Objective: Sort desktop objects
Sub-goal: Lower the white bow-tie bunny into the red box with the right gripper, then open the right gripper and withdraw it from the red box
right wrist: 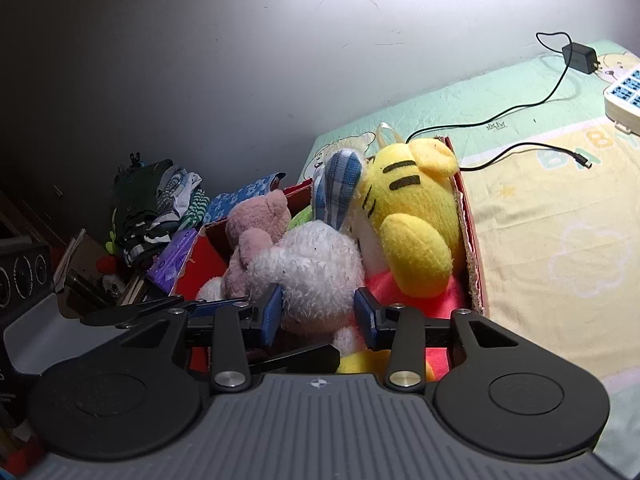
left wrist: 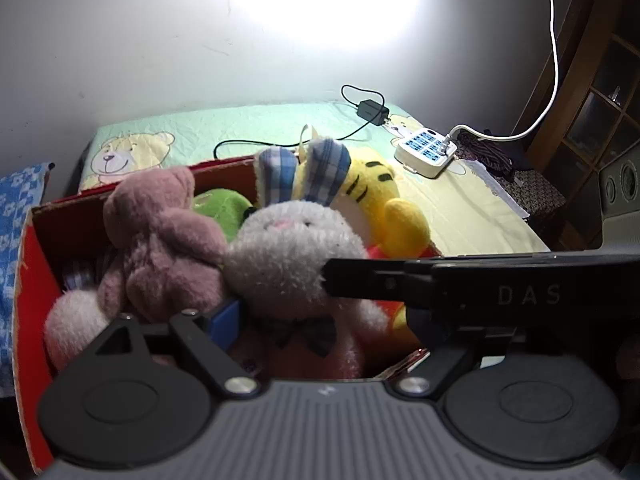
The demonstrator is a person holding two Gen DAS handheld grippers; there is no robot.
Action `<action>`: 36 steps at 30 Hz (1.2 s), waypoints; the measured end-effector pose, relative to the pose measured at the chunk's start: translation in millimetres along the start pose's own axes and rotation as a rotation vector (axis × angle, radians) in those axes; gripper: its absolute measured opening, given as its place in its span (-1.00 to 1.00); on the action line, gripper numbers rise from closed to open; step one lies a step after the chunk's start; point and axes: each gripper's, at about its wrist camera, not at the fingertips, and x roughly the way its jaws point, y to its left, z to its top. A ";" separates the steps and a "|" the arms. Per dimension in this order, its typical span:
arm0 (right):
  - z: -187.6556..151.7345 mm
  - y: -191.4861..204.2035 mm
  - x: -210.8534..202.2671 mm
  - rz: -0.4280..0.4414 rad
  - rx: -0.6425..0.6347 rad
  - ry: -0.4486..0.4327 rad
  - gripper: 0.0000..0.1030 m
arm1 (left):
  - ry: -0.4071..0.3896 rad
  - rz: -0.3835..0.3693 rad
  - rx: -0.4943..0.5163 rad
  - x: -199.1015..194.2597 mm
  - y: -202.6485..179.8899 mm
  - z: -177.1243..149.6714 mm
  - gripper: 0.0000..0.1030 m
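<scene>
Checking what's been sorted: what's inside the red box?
The red box holds a white rabbit, a pink bear, a yellow tiger and something green. Anything beneath them is covered.

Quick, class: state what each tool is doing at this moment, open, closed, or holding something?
Left tool: cannot be told; only one blue pad shows, against the white rabbit.
Right tool: open, pads either side of the white rabbit, not clamped.

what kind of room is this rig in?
Probably a bedroom or lived-in home room: a bear-print quilted cover against the wall, a red cardboard box of plush toys, a pile of folded clothes beside it.
</scene>
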 end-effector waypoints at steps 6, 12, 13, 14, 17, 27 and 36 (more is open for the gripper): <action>-3.7 3.0 -11.9 -0.019 -0.004 -0.019 -0.17 | -0.031 0.086 0.006 -12.5 -7.2 -3.1 0.92; -10.7 11.8 -27.6 -0.037 -0.020 -0.056 -0.17 | -0.026 0.182 -0.014 -20.8 -11.5 -5.0 0.93; -11.6 12.7 -29.8 -0.042 -0.023 -0.061 -0.17 | -0.029 0.203 -0.014 -22.5 -13.1 -5.5 0.93; -12.5 13.8 -31.7 -0.050 -0.027 -0.064 -0.17 | -0.030 0.231 -0.011 -24.1 -14.9 -5.8 0.93; -16.1 16.0 -38.9 -0.082 -0.029 -0.091 -0.17 | -0.031 0.273 -0.009 -27.3 -19.7 -7.1 0.93; -32.9 17.4 -62.5 -0.173 0.007 -0.149 -0.16 | 0.012 0.304 -0.015 -30.4 -32.1 -8.4 0.92; -46.0 2.6 -74.6 -0.222 0.029 -0.139 -0.15 | 0.044 0.319 0.007 -27.6 -56.0 -15.4 0.92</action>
